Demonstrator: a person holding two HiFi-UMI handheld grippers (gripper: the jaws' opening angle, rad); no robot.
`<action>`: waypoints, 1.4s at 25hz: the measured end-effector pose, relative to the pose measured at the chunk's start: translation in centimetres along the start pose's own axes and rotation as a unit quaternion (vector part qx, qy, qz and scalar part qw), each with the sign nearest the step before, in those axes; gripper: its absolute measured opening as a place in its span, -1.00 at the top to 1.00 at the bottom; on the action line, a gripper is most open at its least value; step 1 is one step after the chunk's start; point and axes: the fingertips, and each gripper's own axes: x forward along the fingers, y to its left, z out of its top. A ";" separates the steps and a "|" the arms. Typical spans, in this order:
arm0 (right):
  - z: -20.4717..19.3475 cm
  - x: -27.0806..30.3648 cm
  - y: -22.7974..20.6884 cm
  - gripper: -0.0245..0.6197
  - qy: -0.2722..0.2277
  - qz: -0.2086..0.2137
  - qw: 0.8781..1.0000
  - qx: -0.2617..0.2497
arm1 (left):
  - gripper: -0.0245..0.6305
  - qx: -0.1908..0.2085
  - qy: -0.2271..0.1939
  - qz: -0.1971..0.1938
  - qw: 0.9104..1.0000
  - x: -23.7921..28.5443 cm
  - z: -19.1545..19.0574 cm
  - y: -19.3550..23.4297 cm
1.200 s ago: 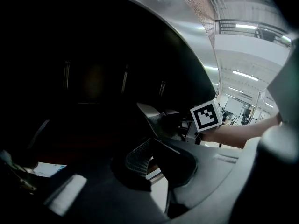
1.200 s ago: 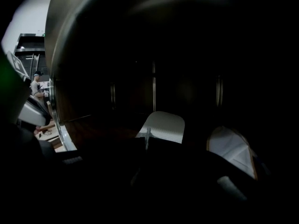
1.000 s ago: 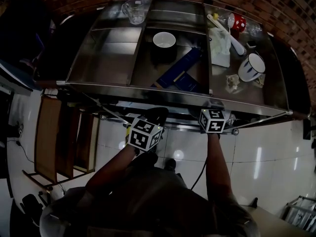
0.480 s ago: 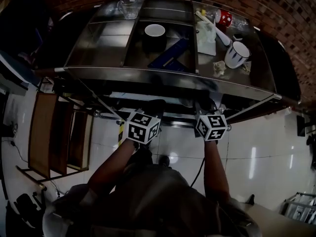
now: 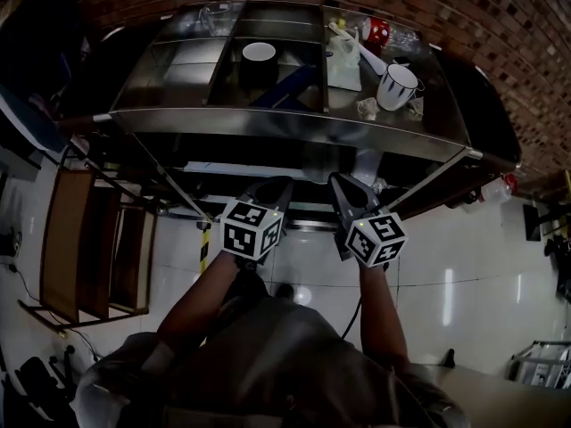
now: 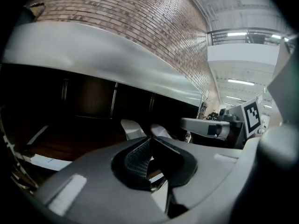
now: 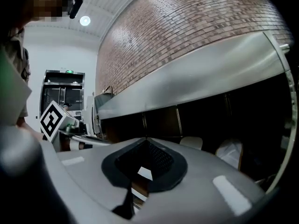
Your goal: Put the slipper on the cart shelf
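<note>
A steel cart (image 5: 294,127) fills the upper half of the head view, its lower shelf dark under the top tray. In the left gripper view two pale slippers (image 6: 132,128) lie on that dark shelf (image 6: 74,143), just beyond my left gripper (image 6: 149,141), whose jaws are shut and empty. The right gripper view shows a pale slipper (image 7: 191,142) ahead on the shelf, with a white bundle (image 7: 230,154) beside it. My right gripper (image 7: 147,141) is shut on nothing. Both grippers, left (image 5: 277,185) and right (image 5: 337,181), point at the cart's near edge from below.
The cart's top tray holds a white bowl (image 5: 259,52), a blue box (image 5: 285,86), a white mug (image 5: 397,86), a red cup (image 5: 378,32) and a glass jug (image 5: 214,16). A wooden frame (image 5: 89,239) stands left on the white tiled floor (image 5: 464,266).
My right gripper has drawn back from under the cart's edge, so its jaws now show. Both grippers sit lower and the cart has slid up and left in the head view.
</note>
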 end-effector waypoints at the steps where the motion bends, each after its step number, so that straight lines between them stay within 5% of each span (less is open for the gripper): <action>1: 0.2 -0.3 0.2 0.92 0.000 0.003 1.000 0.000 | 0.90 0.001 -0.002 -0.001 1.000 0.0 0.2 -0.4; 35: 3.3 -1.6 3.7 0.92 -0.013 0.059 0.998 -0.026 | 0.90 0.025 -0.024 -0.002 0.999 -2.0 2.6 -2.6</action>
